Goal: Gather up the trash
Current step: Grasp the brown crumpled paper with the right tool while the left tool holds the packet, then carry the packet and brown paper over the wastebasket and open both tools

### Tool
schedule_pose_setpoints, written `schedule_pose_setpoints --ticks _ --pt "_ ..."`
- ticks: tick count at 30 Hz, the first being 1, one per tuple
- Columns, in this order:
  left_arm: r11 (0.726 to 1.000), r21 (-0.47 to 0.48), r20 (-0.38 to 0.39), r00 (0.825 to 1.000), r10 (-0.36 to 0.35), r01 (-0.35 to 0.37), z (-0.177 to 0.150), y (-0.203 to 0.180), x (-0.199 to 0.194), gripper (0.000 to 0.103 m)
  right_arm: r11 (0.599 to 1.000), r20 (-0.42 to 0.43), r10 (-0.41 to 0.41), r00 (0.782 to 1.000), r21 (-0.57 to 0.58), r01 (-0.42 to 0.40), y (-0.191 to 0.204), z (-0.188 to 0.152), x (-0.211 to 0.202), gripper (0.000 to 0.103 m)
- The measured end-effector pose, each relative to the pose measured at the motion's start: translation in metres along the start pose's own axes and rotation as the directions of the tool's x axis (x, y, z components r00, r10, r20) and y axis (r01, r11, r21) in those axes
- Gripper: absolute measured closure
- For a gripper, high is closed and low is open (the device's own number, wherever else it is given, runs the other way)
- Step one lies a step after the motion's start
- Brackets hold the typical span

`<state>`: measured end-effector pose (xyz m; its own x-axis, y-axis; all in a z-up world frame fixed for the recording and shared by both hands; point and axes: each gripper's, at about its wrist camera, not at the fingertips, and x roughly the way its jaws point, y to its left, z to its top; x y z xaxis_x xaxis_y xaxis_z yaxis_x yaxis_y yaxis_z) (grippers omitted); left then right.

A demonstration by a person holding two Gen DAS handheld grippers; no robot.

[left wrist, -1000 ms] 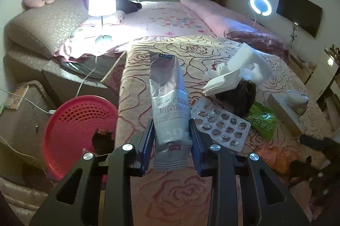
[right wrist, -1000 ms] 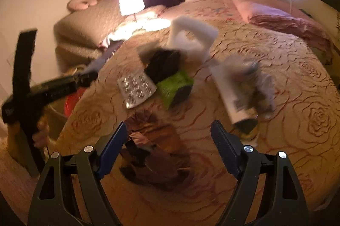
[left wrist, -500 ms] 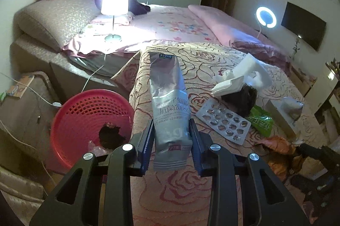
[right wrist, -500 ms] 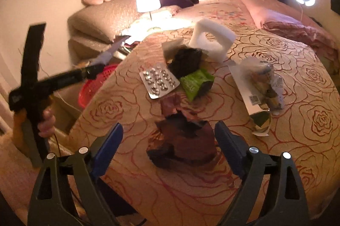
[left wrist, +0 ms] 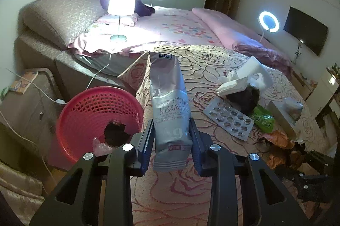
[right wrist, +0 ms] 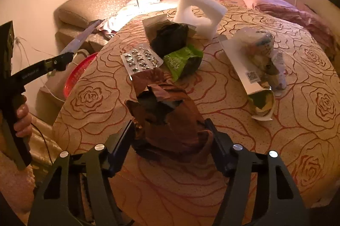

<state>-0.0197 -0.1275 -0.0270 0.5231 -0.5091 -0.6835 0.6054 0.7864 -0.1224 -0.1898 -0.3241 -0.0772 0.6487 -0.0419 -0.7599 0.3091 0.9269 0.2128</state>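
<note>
My left gripper (left wrist: 171,136) is shut on a long silver pouch (left wrist: 167,98), which stands up between the pads over the bed's left edge. A red mesh basket (left wrist: 95,115) with some scraps in it sits on the floor just below and to the left. In the right wrist view, my right gripper (right wrist: 170,141) is down on the bedspread. Its jaws are closing on a crumpled brown wrapper (right wrist: 167,117), and both pads meet the wrapper's sides. The same view shows the left gripper and the pouch (right wrist: 80,39) at far left, held by a hand (right wrist: 21,119).
More litter lies beyond the wrapper: a foil blister pack (right wrist: 141,60), a green packet (right wrist: 182,60), a black bag (right wrist: 170,37), a white foam piece (right wrist: 199,11) and an open box with wrapped contents (right wrist: 250,60). A lit lamp (left wrist: 121,0) stands on the far bed.
The left gripper has carried the pouch leftward, so more of the red basket shows. The right gripper's jaws widened, then narrowed onto the brown wrapper, which now sits between them.
</note>
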Motion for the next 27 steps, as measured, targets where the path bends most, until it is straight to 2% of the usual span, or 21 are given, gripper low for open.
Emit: schedule_pose_setpoints --ticks 11,19,27 --pt "1.000 -0.026 0.007 1.000 0.011 -0.011 -0.002 0.015 -0.004 0.073 1.000 0.028 0.009 1.000 -0.029 -0.008 0.014 0.018 -0.005 0.042" --pt "0.998 -0.060 0.023 0.999 0.034 -0.032 0.000 0.033 -0.010 0.073 0.997 0.078 0.030 0.996 -0.079 -0.024 0.041 0.053 -0.004 0.042" --pt "0.992 -0.107 0.028 0.997 0.074 -0.071 0.001 0.058 -0.014 0.073 0.992 0.081 0.069 0.994 -0.108 -0.061 0.075 0.086 0.019 0.042"
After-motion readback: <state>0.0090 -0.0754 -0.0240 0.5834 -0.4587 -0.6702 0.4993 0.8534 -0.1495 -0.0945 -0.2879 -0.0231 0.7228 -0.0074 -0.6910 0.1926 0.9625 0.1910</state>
